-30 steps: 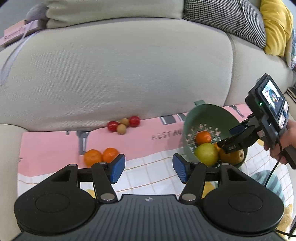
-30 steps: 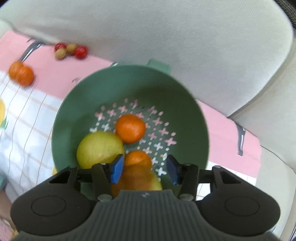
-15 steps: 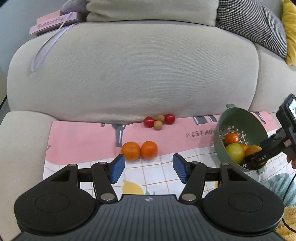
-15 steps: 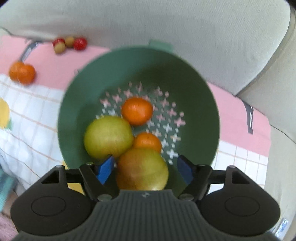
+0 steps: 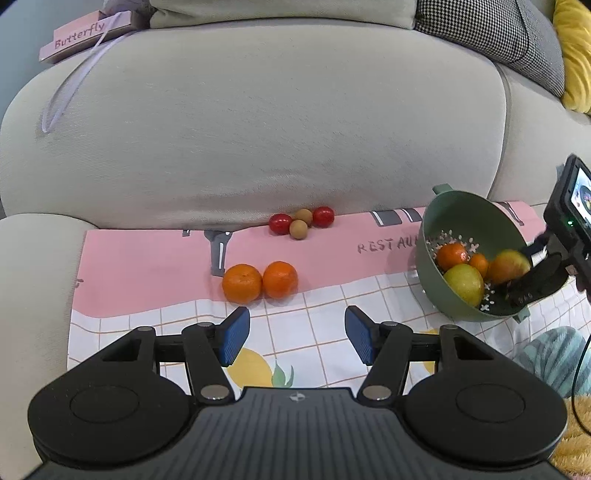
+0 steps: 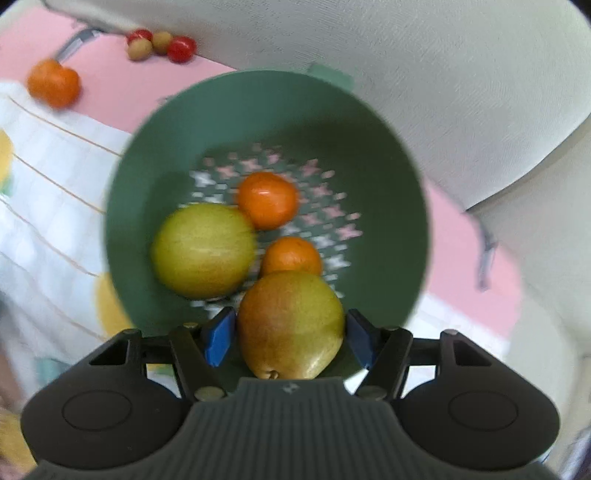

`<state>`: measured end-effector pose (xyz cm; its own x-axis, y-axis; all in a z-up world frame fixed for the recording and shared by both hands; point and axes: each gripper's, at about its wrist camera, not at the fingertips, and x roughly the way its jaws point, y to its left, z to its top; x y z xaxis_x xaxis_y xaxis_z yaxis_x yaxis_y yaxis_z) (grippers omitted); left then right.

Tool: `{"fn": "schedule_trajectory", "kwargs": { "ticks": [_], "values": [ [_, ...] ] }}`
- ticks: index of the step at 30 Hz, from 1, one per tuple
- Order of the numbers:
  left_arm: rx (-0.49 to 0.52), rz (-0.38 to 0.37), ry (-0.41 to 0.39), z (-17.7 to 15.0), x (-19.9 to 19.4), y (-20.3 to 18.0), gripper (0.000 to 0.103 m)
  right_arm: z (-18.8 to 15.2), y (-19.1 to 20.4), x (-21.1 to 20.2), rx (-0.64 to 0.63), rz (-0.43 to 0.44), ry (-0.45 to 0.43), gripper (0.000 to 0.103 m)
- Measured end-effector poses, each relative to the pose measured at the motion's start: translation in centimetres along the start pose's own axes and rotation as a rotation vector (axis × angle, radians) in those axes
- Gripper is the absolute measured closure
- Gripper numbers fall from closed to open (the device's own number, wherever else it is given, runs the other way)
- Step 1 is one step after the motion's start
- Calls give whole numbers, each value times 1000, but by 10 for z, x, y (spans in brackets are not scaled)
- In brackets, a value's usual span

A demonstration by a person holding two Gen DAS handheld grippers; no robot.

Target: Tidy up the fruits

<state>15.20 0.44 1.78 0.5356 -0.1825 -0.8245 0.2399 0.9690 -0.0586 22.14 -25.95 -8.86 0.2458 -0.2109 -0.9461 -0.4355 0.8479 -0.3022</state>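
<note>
A green colander [image 6: 388, 155] [image 5: 469, 206] stands on the cloth and holds a green apple [image 6: 203, 251], two oranges [image 6: 267, 199] and a reddish-green pear [image 6: 291, 325]. My right gripper [image 6: 290, 338] is over the colander's near rim, its jaws wide apart on either side of the pear, which lies between the pads. My left gripper [image 5: 295, 339] is open and empty above the cloth. Two oranges [image 5: 258, 282] lie ahead of it. Two cherry tomatoes and two small brown fruits [image 5: 301, 223] lie at the sofa back.
A pink and white checked cloth [image 5: 147, 266] covers the sofa seat. The sofa backrest [image 5: 258, 129] rises behind it. A pink book [image 5: 85, 35] lies on top at left. Cushions [image 5: 491, 26] are at top right. A teal striped cloth [image 5: 550, 354] lies at right.
My right gripper has opened around the pear and pulled back from the colander. My left gripper has swung left and back, so the two oranges stand nearer the middle.
</note>
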Motion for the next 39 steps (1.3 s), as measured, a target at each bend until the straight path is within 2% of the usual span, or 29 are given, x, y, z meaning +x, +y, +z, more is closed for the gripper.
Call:
{"fn": "schedule_trajectory", "kwargs": {
  "ticks": [2, 4, 8, 13, 19, 24, 28, 33, 39],
  "values": [
    [2, -1, 6, 0, 2, -1, 33, 1, -4, -1, -3, -43, -22, 41],
    [1, -3, 11, 0, 4, -3, 33, 2, -13, 0, 39, -42, -41, 41],
    [19, -10, 17, 0, 5, -7, 33, 0, -29, 6, 148, 39, -35, 40],
    [19, -9, 24, 0, 7, -9, 33, -6, -40, 9, 278, 214, -11, 42],
    [42, -5, 30, -4, 7, -8, 33, -3, -33, -9, 298, 223, -45, 41],
    [35, -9, 12, -5, 3, 1, 33, 3, -20, -49, 258, 213, -171, 34],
    [16, -16, -24, -4, -3, 9, 33, 7, -2, -77, 267, 248, -298, 33],
    [4, -6, -54, -4, -5, 18, 33, 9, 26, -102, 321, 314, -448, 30],
    [-20, 20, -61, -8, 3, 33, 33, 14, 60, -111, 414, 379, -564, 30]
  ]
}}
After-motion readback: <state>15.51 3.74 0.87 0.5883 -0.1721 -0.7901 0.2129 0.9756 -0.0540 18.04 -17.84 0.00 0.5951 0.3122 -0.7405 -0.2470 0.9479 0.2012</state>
